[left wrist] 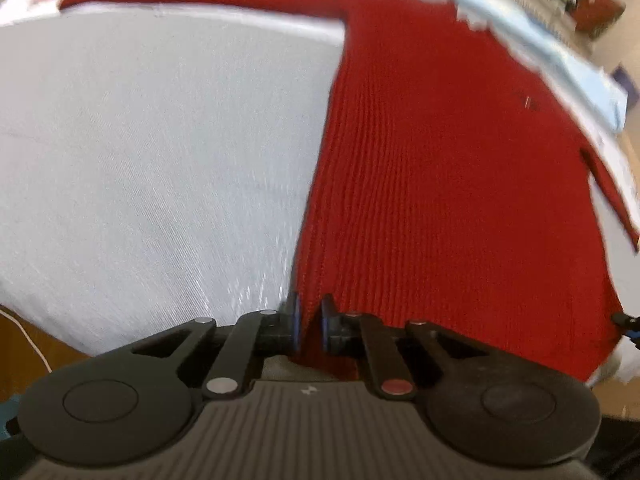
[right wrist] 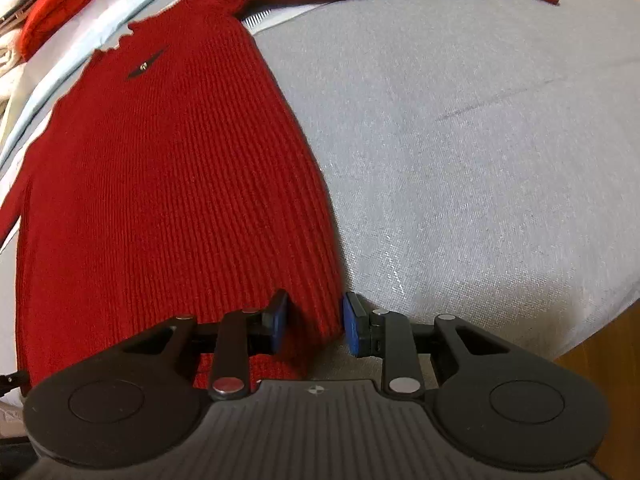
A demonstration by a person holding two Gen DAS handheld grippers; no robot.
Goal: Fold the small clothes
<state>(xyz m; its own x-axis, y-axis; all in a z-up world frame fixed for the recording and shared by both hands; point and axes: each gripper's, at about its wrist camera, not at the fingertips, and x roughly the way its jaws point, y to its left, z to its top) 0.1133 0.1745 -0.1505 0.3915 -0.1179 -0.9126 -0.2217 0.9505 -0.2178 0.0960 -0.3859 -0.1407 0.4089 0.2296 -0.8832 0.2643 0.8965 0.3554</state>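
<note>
The red sweater (right wrist: pixel 168 184) is lying flat on the grey desk (right wrist: pixel 460 140), each near hem corner sitting between a part-open claw, left (left wrist: pixel 310 326) and right (right wrist: pixel 314 322), probably for lifting the hem.

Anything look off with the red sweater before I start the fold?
Nothing stands out. The red sweater lies flat on the grey cloth, sleeves spread. Left gripper and right gripper each straddle a bottom hem corner.

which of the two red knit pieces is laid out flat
The ribbed red sweater on the grey cloth lies flat, sleeves spread. The brighter red knit behind it is bunched up.
</note>
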